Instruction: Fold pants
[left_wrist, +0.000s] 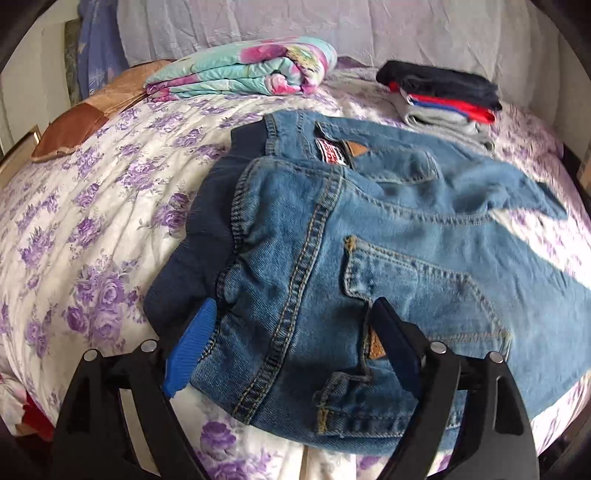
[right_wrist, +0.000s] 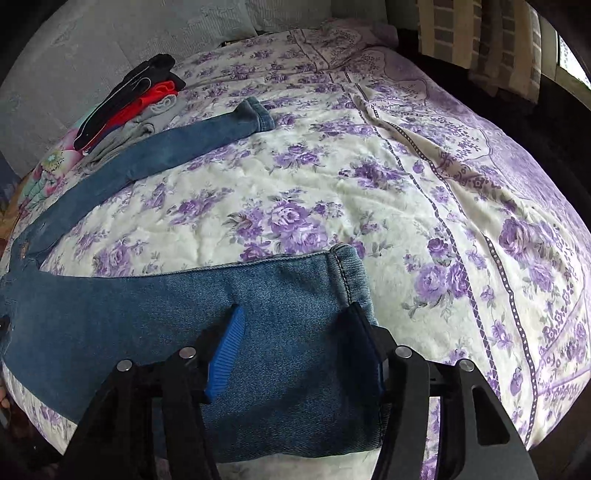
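Soft daylight, sharp centres, strong fisheye bending with dark corners, slight blur at edges.

Blue denim pants (left_wrist: 369, 229) lie flat on the bed, legs spread apart.

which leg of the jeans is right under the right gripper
The near leg, whose cuff lies between the right gripper's open fingers. The far leg stretches away toward the stack of folded clothes, its cuff well clear of the gripper.

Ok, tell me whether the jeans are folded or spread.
Spread: the jeans lie flat, legs apart, far cuff and near cuff separated by bedspread.
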